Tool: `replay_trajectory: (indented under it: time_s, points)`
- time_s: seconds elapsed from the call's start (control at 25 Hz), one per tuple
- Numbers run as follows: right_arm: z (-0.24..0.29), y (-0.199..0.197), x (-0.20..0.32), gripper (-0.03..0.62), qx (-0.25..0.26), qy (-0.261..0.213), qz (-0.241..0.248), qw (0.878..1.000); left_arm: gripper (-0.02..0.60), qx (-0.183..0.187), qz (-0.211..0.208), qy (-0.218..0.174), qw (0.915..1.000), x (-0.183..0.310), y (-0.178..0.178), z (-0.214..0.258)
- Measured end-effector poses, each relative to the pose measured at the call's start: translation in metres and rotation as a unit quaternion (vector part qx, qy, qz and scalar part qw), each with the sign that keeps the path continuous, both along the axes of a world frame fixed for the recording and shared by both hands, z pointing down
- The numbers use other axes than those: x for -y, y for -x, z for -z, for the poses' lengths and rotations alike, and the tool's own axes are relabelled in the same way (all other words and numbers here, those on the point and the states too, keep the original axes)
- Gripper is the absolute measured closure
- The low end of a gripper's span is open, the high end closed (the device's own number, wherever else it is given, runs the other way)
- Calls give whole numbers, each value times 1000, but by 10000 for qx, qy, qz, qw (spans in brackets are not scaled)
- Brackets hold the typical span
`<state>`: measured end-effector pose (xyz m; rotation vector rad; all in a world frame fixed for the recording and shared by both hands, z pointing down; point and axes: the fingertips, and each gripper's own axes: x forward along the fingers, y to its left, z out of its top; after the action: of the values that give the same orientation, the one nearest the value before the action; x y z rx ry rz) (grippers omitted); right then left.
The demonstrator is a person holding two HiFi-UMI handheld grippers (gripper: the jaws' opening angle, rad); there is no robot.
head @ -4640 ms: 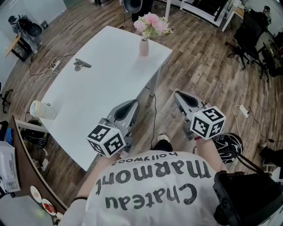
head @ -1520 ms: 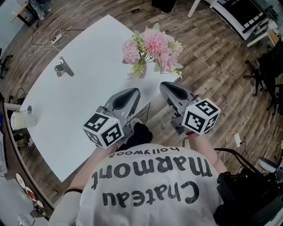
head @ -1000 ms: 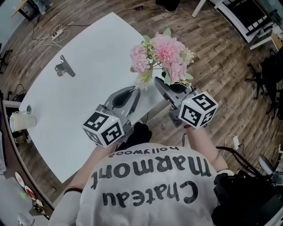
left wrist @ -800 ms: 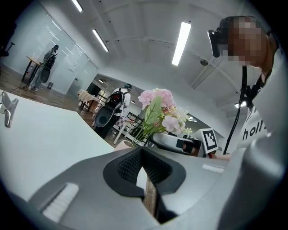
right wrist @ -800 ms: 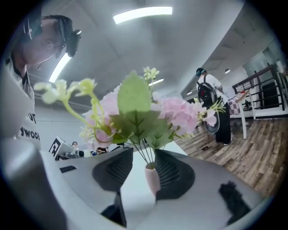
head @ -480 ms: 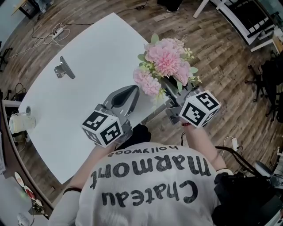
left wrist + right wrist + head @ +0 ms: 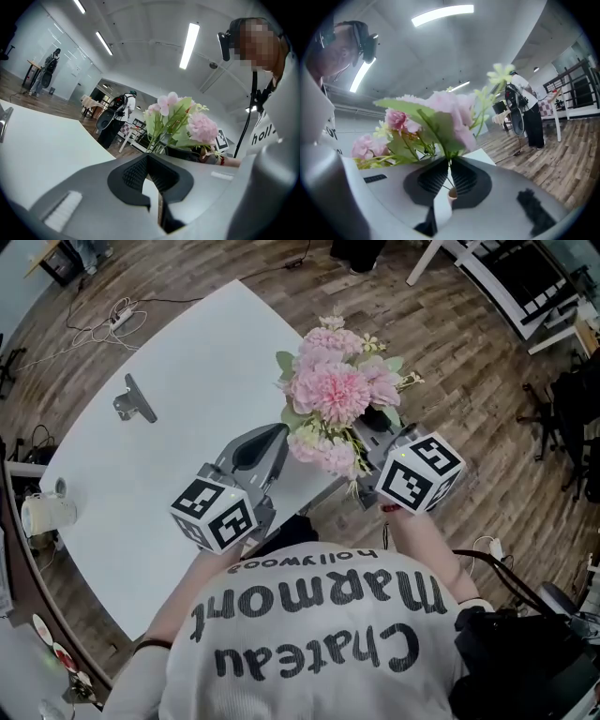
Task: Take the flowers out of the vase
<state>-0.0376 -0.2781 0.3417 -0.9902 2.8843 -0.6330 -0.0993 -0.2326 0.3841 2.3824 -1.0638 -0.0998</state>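
Observation:
A bunch of pink flowers (image 7: 333, 395) with green leaves hangs above the table's near corner, between my two grippers. My right gripper (image 7: 450, 161) is closing its jaws on the stems, and the pads press the thin stems together. Just under those jaws shows the pale pink mouth of the vase (image 7: 450, 193), with the stems rising out of it. In the head view the blooms hide the vase. My left gripper (image 7: 150, 157) sits just left of the flowers (image 7: 180, 122); its pads meet at the tips and I see nothing between them.
The white table (image 7: 169, 456) stretches away to the left, with a metal clip (image 7: 134, 397) lying on it. A white cup (image 7: 42, 512) stands off its left edge. Wooden floor, cables and dark chairs (image 7: 572, 399) surround it. A person (image 7: 123, 105) stands far back.
The flowers have come toward me and up, from over the table's corner to between the grippers. My right gripper has come in under the blooms. Both grippers shifted slightly.

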Motion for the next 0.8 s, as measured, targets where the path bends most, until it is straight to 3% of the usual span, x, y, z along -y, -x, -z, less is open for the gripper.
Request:
replay_trajectory:
  time_s: [0.52, 0.8]
  points:
    - [30, -11, 16, 571, 121, 12, 234, 9997, 580, -26, 219, -146, 9996, 22, 0, 10]
    - [42, -17, 23, 572, 271, 61, 549, 9981, 581, 99, 629, -217, 9977, 23, 5, 17]
